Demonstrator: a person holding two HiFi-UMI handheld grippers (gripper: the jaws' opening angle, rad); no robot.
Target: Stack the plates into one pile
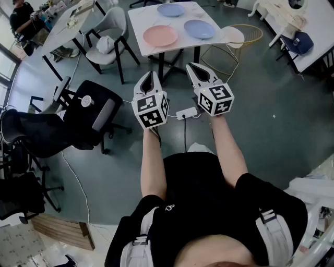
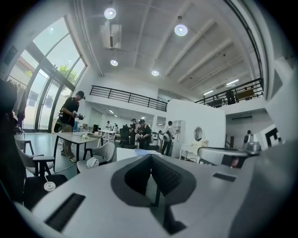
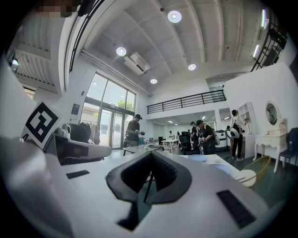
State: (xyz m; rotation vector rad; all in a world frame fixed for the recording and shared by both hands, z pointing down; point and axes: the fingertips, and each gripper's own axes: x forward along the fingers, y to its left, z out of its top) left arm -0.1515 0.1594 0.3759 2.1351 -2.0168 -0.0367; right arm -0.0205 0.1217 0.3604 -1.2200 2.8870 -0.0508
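A black office chair [image 1: 86,112] stands on the floor at the left. Next comes the left gripper [image 1: 151,76]. Its jaws are pressed together with nothing between them. It points ahead at a white table [image 1: 138,16], well away from it.

Three plates lie flat on that table, face up, each on its own and none touching. They are round, so no side is longer. The pink plate [image 1: 160,35] is closest. One blue plate [image 1: 170,9] is farther back and the other blue plate [image 1: 199,28] is to the right.

The right gripper [image 1: 193,67] also has its jaws squeezed together, holding nothing. It points at the table too.
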